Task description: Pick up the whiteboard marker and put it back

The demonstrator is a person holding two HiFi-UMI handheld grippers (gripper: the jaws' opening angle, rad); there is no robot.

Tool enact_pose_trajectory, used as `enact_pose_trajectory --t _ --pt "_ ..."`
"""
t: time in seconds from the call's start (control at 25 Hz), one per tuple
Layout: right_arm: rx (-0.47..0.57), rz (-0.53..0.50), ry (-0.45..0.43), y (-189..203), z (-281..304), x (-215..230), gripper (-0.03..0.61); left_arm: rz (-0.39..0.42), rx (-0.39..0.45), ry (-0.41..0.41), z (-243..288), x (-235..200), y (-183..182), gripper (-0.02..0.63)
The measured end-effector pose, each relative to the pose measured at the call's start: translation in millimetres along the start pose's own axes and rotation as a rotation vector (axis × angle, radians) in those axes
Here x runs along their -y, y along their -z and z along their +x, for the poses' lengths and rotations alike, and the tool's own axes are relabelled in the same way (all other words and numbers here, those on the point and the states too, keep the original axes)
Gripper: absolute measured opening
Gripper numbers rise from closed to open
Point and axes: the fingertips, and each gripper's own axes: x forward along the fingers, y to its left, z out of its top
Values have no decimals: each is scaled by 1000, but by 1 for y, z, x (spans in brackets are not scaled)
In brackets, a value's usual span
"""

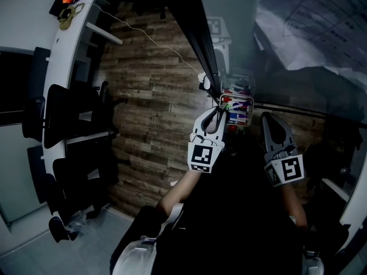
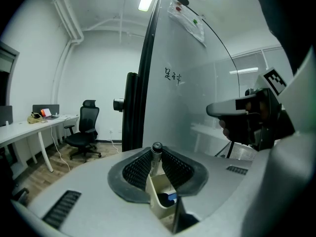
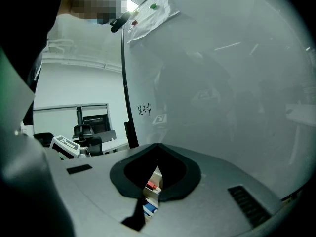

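A whiteboard marker [image 2: 156,158] with a grey end stands upright between the ribbed pads of my left gripper [image 2: 157,154], which is shut on it. In the head view that gripper [image 1: 215,117] points at a clear holder [image 1: 237,105] of coloured markers fixed by the whiteboard [image 1: 309,33]. Right under the left jaws lies a beige compartment [image 2: 159,194] with a blue item [image 2: 170,197] in it. My right gripper [image 1: 269,120] hovers just right of the holder, its jaws meeting at the tip [image 3: 157,151] with nothing held. Red and blue markers [image 3: 149,185] show below it.
The whiteboard [image 2: 207,83] fills the right side, with a black frame post [image 2: 143,83] at its edge and papers pinned near its top [image 2: 187,19]. An office chair [image 2: 86,130] and a white desk [image 2: 29,127] stand to the left on a wooden floor [image 1: 149,96].
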Motion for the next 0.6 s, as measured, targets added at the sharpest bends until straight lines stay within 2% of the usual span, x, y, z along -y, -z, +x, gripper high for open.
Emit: enact_pose_trajectory --t 0.2,0.6 --pt "-30 -7 11 6 -2 4 15 -5 -1 -2 1 0 0 75" --pt "-11 20 11 2 -4 4 15 -21 15 13 2 7 -2 78"
